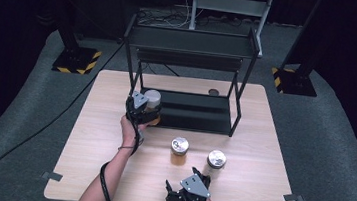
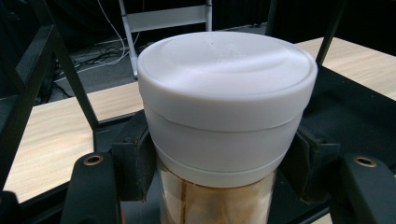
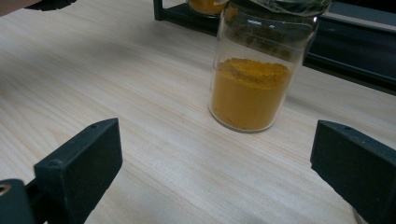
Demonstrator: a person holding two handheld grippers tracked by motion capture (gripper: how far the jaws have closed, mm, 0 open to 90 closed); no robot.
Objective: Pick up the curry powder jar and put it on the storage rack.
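Rack point(image 1: 185, 112) at the surface's point(image 1: 257, 189) far edge, two jars point(image 1: 179, 150) (side by side) before it, mid-surface.

Light wooden table point(image 1: 108, 173) on grey carpet point(image 1: 332, 147). Black two-tier metal rack point(image 1: 192, 44) stands at the table's far half. Glass jar of orange-yellow powder point(image 3: 250, 88), metal lid, upright near table centre. Second metal-lidded jar point(image 1: 215, 163) just to its right, apart from it. Small dark round disc point(image 1: 213, 92) behind the rack. Yellow-black striped stand bases point(image 1: 76, 60) flank the table.
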